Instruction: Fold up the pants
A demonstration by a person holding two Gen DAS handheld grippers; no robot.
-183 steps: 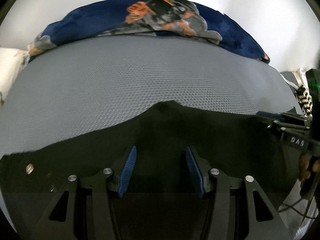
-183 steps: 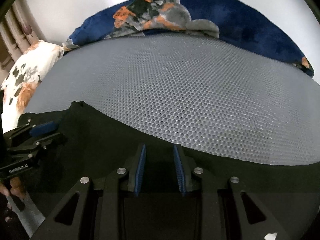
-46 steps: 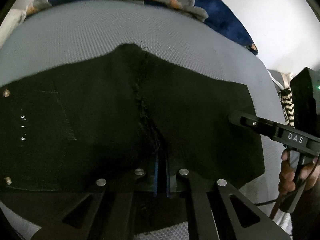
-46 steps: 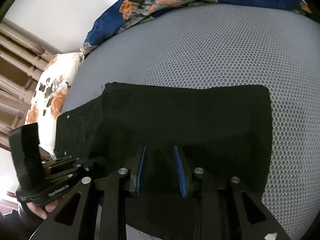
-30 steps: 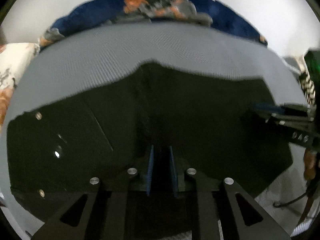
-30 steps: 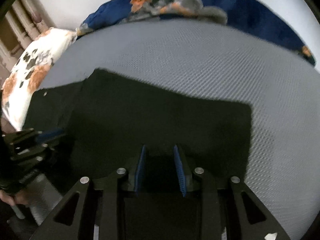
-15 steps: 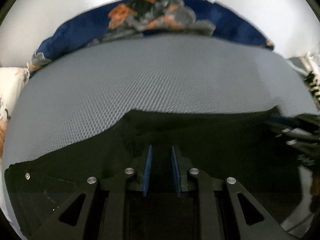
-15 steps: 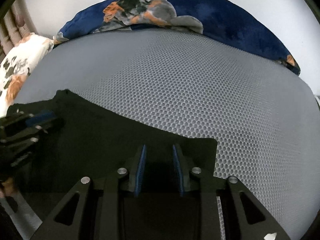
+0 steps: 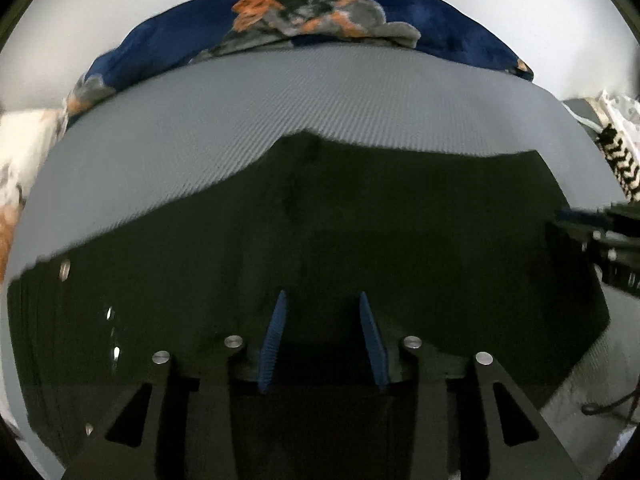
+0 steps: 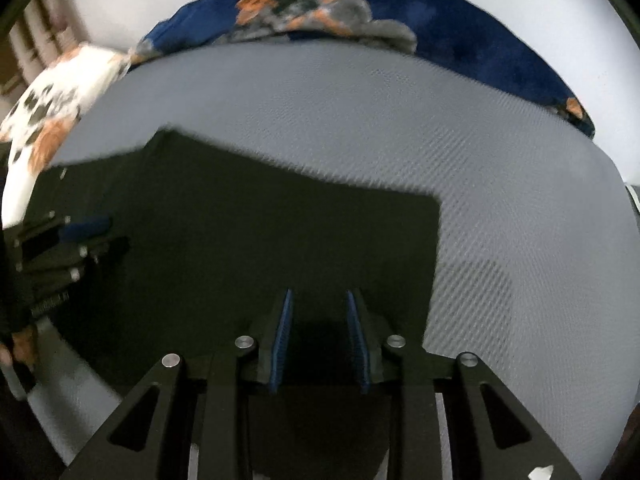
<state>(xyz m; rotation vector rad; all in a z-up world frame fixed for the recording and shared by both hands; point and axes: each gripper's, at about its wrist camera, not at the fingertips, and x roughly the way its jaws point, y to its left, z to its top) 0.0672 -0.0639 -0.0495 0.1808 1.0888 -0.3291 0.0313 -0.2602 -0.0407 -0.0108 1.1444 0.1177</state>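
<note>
**Black pants flat on the grey mesh bed, both grippers apart above them**

The black pants lie spread in a folded block across the lower middle of the left wrist view, on the grey honeycomb-mesh bed. Metal rivets glint at the lower left of that frame, on the left part of the cloth. In the right wrist view the pants fill the centre and left, with a squared corner at mid right where the mesh surface begins.

The left gripper sits at the bottom centre of its frame, its blue-padded fingers apart with dark cloth showing in the gap; nothing is pinched. The right gripper likewise stands with its fingers spread over the near edge of the pants, clamping nothing. Each gripper shows at the edge of the other's view, blurred.

At the top of both frames a navy blanket with orange and grey patches lies along the far edge of the bed. A white floral pillow sits at the upper left of the right wrist view.
</note>
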